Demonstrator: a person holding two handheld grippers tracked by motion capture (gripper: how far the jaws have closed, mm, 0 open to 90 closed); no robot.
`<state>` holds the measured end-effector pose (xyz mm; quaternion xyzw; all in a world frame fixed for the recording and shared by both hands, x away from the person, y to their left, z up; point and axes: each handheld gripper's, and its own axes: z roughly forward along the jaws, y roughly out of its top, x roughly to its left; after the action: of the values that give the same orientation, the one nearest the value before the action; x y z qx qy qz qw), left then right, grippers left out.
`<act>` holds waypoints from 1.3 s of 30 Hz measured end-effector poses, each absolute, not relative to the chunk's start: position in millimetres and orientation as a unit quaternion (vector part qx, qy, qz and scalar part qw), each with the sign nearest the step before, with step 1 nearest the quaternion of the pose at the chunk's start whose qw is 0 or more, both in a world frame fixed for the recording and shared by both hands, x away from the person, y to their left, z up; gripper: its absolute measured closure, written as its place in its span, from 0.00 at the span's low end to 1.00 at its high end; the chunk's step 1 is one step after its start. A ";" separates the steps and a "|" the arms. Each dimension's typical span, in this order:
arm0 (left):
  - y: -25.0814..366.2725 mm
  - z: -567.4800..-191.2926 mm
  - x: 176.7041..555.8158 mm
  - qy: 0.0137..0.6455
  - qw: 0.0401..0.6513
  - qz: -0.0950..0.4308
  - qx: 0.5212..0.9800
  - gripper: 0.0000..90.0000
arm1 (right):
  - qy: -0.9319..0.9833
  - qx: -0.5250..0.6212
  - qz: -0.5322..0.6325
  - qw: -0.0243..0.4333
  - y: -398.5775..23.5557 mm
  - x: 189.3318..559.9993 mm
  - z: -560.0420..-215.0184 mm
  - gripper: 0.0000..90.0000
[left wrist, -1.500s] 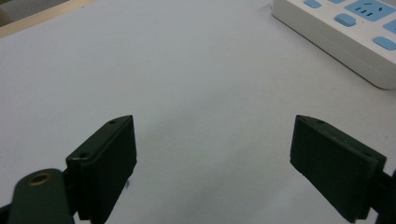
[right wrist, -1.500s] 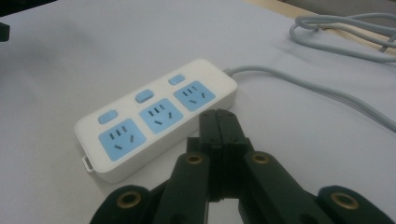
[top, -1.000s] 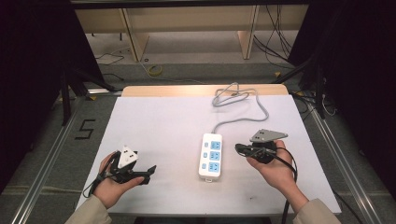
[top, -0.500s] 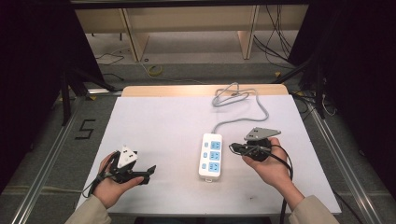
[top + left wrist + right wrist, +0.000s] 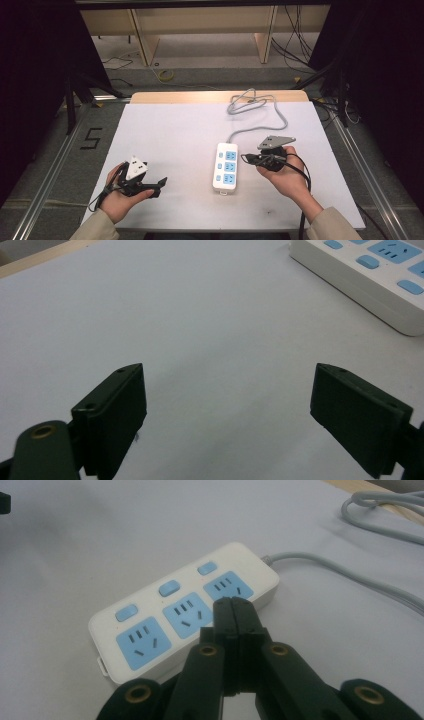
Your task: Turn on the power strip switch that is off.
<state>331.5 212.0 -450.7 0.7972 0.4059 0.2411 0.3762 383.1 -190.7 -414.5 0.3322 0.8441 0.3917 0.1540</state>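
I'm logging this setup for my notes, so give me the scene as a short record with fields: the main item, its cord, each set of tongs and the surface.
main item: white power strip with three blue sockets and three blue switches, lying flat
cord: grey cable, runs to a loose coil at the table's far edge
left tongs: jaws open, nothing between them, low over bare surface left of the strip
right tongs: jaws shut, empty, tips pointing at the strip
surface: white table

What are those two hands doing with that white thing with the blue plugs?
A person holds a tool in each hand over a white table. The right tool, its jaws shut, points at the power strip, close beside it. The left tool waits open and empty, off to the side. The strip's grey cord trails away.
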 end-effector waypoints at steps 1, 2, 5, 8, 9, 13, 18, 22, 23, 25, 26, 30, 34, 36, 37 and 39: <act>212.0 -450.7 331.6 0.405 0.377 0.242 0.797 0.16 | 0.845 0.333 0.389 0.153 -189.9 383.3 -414.3 1.00; 212.1 -450.6 331.6 0.406 0.376 0.242 0.797 0.16 | 0.846 0.332 0.389 0.154 -189.1 383.7 -414.3 1.00; 212.1 -450.7 331.6 0.406 0.376 0.241 0.797 0.16 | 0.847 0.332 0.386 0.152 -186.8 384.9 -413.8 1.00; 212.1 -450.8 331.6 0.405 0.377 0.242 0.797 0.16 | 0.848 0.334 0.383 0.151 -184.0 386.8 -413.3 1.00; 212.1 -450.7 331.5 0.405 0.377 0.242 0.797 0.16 | 0.849 0.332 0.382 0.150 -183.6 387.4 -413.2 1.00; 211.9 -450.9 331.4 0.406 0.377 0.241 0.797 0.16 | 0.851 0.332 0.379 0.147 -181.2 388.2 -413.1 1.00; 212.1 -450.8 331.5 0.406 0.376 0.241 0.797 0.16 | 0.854 0.330 0.375 0.145 -176.6 389.8 -413.8 1.00; 212.0 -450.9 331.4 0.406 0.377 0.241 0.797 0.16 | 0.856 0.328 0.373 0.144 -173.3 391.6 -414.1 1.00; 212.0 -450.9 331.4 0.406 0.377 0.241 0.797 0.16 | 0.857 0.327 0.372 0.144 -172.7 392.1 -414.0 1.00; 212.0 -450.8 331.4 0.406 0.377 0.241 0.797 0.16 | 0.858 0.326 0.371 0.143 -171.0 392.7 -413.9 1.00; 212.1 -450.8 331.4 0.406 0.377 0.241 0.797 0.16 | 0.858 0.327 0.369 0.142 -169.4 393.3 -413.9 1.00; 212.0 -450.9 331.4 0.406 0.377 0.241 0.797 0.16 | 0.860 0.326 0.366 0.140 -167.3 394.2 -414.4 1.00; 212.0 -450.9 331.4 0.406 0.377 0.241 0.797 0.16 | 0.862 0.326 0.363 0.138 -164.5 395.4 -414.9 1.00; 212.0 -450.8 331.4 0.406 0.377 0.241 0.797 0.16 | 0.863 0.324 0.363 0.136 -163.2 396.3 -414.9 1.00; 212.1 -450.8 331.5 0.406 0.377 0.241 0.797 0.16 | 0.863 0.326 0.362 0.136 -162.5 396.4 -414.7 1.00; 212.0 -451.0 331.4 0.406 0.377 0.241 0.797 0.16 | 0.864 0.323 0.361 0.135 -161.4 397.4 -414.6 1.00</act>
<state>331.4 212.0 -451.0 0.7969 0.4061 0.2406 0.3771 397.4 -161.4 -414.6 0.3234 0.8642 0.3611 0.1350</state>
